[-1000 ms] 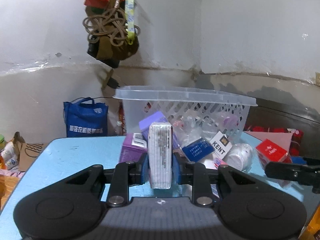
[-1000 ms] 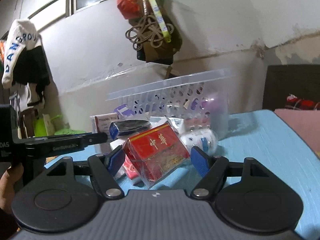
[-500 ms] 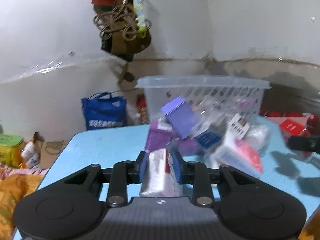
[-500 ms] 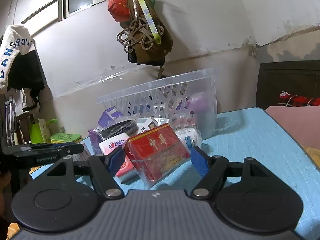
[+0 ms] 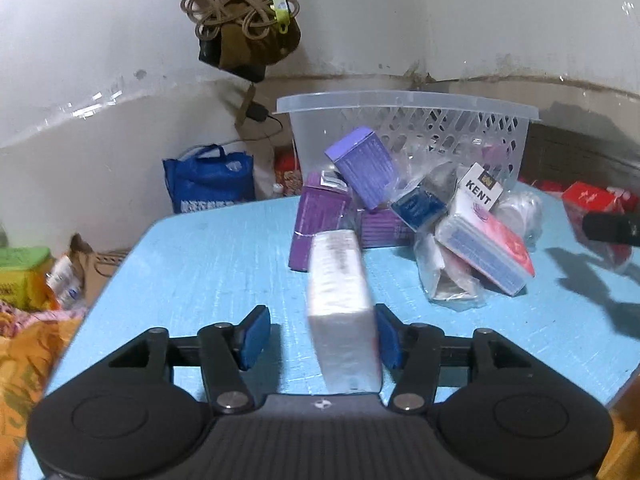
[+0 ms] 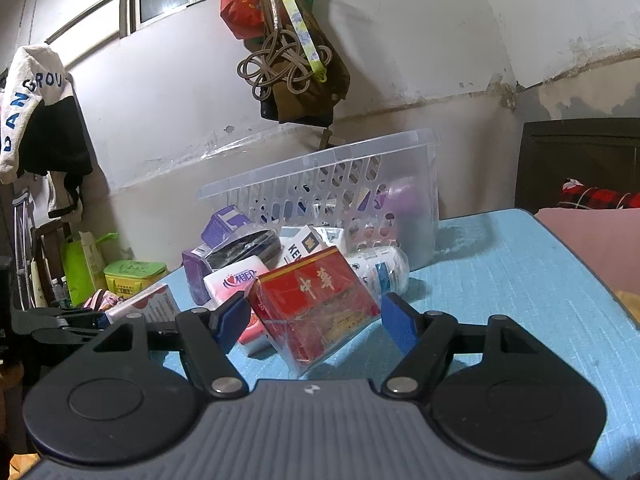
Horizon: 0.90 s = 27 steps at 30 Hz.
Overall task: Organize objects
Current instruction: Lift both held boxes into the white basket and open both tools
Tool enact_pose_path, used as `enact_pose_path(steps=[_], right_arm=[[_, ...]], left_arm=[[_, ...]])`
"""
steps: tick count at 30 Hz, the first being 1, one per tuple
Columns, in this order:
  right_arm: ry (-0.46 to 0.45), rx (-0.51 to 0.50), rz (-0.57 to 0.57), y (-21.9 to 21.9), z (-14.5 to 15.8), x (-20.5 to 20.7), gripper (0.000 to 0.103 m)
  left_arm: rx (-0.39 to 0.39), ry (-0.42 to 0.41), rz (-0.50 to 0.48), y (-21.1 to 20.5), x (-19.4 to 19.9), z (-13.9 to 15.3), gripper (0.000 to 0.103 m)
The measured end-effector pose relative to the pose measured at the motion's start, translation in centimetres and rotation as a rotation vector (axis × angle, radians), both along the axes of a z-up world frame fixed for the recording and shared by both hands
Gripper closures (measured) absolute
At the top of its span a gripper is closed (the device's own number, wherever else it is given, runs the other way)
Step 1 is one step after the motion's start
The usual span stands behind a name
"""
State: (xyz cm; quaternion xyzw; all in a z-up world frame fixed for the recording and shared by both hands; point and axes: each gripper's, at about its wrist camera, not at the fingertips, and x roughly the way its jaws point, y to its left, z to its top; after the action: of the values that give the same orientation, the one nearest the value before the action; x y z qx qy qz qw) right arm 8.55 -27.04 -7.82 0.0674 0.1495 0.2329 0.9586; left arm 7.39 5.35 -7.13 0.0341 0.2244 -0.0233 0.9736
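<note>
Left wrist view is showing me the light blue tabletop (image 5: 208, 264) stretching ahead, with the clear plastic basket (image 5: 404, 120) sitting at its far side against the wall. A heap of small packs is lying in front of the basket: purple boxes (image 5: 360, 168), a white KENT pack (image 5: 480, 190) and a pink-and-blue wrapped pack (image 5: 488, 256). My left gripper (image 5: 318, 336) is opening its fingers; the white box (image 5: 342, 312) is standing between them on the tabletop, leaning against the right-hand pad while the left-hand pad is standing clear of it. I am seeing blur on that box. On the right wrist view, my right gripper (image 6: 316, 316) is sitting with its fingers fairly wide around the red cigarette pack (image 6: 316, 304), which is wrapped in clear film and tilted; the left-hand pad is touching its corner, and a gap is showing at the right-hand pad, so I cannot tell whether it is truly gripped. A white roll (image 6: 380, 268) is lying just behind the red pack.
</note>
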Motion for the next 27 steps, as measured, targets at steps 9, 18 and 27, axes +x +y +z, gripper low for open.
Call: enact_pose_path(steps=[9,18,27], right_arm=[[-0.019,-0.009,-0.005,0.2,0.5,-0.2,0.028],[-0.186,-0.071,-0.023,1.1,7.6,2.0,0.029],[-0.266,-0.214,-0.055,4.9,13.3,10.9,0.008]], left_arm=[[-0.01,-0.114,-0.006,-0.5,-1.3,1.7,0.07],[-0.081,-0.239,-0.098,-0.9,3.3,10.8,0.07],[-0.093,-0.116,-0.133,-3.8,16.7,15.5,0.043]])
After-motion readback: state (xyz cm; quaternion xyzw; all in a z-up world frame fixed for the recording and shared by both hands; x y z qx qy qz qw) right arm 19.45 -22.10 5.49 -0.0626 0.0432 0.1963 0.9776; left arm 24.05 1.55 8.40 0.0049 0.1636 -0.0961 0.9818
